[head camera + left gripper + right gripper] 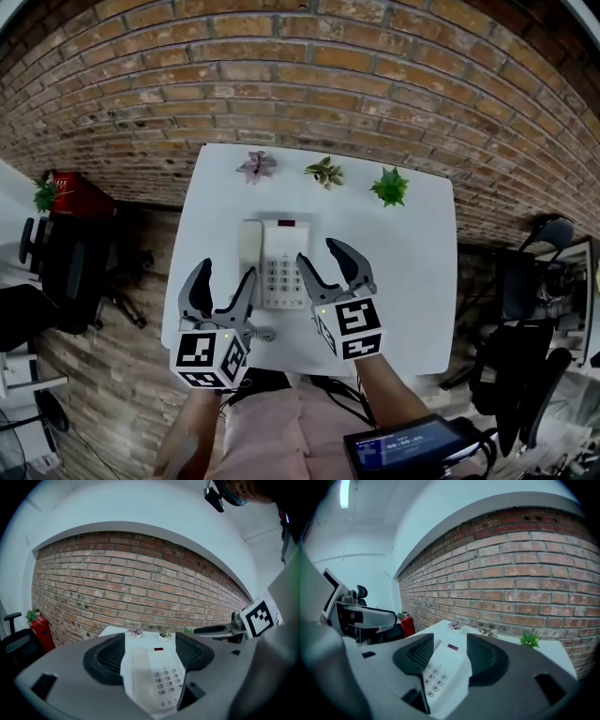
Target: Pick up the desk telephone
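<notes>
Left tongs (228, 272) before telephone (284, 246) (handset (249, 246) part-hidden)

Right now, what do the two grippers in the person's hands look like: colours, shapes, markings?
The left gripper and the right gripper are alike: two curved grey jaws with dark ribbed pads inside. Behind the jaws sits a white cube with black square markers and a small green light. No sleeve covers the forearms; the person wears pinkish clothing below.

Nothing legible — keypad (281, 274) markings too blurred.
</notes>
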